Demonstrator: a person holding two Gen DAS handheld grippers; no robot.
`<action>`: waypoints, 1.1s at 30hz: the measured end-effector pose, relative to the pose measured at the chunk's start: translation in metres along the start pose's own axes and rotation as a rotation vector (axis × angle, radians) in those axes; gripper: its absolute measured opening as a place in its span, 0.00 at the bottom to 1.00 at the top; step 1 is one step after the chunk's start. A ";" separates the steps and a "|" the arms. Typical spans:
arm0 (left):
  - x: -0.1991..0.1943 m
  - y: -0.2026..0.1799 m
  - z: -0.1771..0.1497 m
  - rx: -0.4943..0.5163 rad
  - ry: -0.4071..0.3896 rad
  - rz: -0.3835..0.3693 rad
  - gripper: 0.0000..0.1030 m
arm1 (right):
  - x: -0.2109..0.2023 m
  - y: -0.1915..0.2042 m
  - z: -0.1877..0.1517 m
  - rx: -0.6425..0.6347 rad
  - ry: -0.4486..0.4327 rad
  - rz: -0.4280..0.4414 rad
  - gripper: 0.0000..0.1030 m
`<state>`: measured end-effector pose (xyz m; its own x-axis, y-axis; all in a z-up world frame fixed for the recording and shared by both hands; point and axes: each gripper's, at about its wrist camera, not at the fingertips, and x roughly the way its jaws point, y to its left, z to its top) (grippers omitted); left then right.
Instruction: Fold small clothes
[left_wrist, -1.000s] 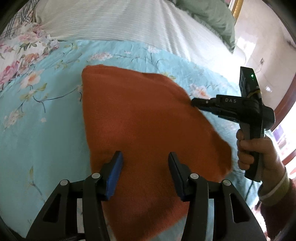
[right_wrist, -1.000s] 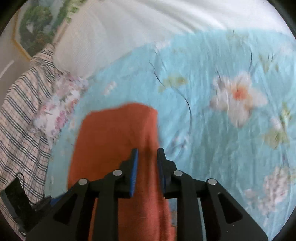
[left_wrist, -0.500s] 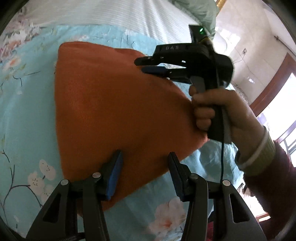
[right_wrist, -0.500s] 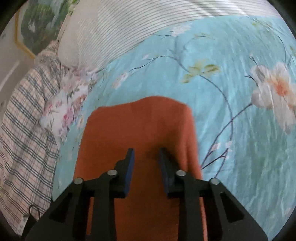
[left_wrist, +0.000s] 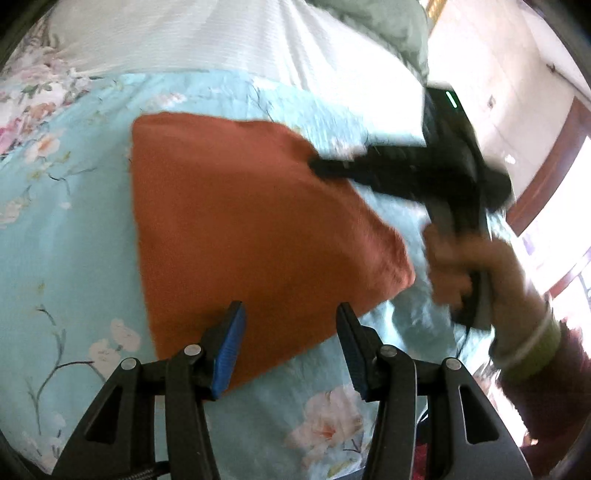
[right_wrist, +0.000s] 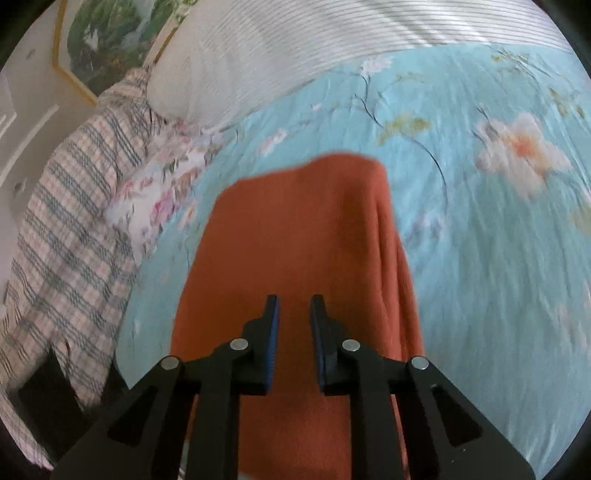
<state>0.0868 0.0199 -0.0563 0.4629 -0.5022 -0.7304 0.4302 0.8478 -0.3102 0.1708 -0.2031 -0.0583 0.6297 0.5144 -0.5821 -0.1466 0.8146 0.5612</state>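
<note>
A folded rust-orange knit garment (left_wrist: 240, 229) lies flat on the light blue floral bedspread (left_wrist: 66, 258). My left gripper (left_wrist: 290, 314) is open and empty, hovering over the garment's near edge. My right gripper (right_wrist: 293, 306) is open with a narrow gap and holds nothing, just above the garment (right_wrist: 295, 229). In the left wrist view the right gripper (left_wrist: 325, 166) is blurred, its tips over the garment's far right edge.
A white striped pillow (left_wrist: 221, 33) and a green pillow (left_wrist: 388, 22) lie at the head of the bed. A plaid cloth (right_wrist: 62, 206) and a floral cloth (right_wrist: 155, 192) lie left of the garment. A framed picture (right_wrist: 107, 33) hangs behind.
The right gripper opened slightly and let go of the garment, then shifted right along its far edge. The left gripper stayed open and pulled back toward the garment's near edge.
</note>
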 end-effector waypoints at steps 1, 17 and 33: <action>-0.004 0.001 0.002 -0.005 -0.011 0.004 0.52 | -0.002 -0.005 -0.009 0.004 0.008 -0.032 0.18; -0.001 0.007 -0.008 -0.046 0.033 0.130 0.55 | -0.028 -0.019 -0.027 0.065 -0.010 -0.074 0.11; -0.038 0.023 -0.037 -0.188 -0.028 0.411 0.81 | -0.080 0.016 -0.096 -0.091 -0.022 -0.212 0.66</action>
<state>0.0509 0.0649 -0.0582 0.5878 -0.1194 -0.8002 0.0587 0.9927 -0.1050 0.0449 -0.2057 -0.0590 0.6700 0.3243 -0.6678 -0.0768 0.9250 0.3722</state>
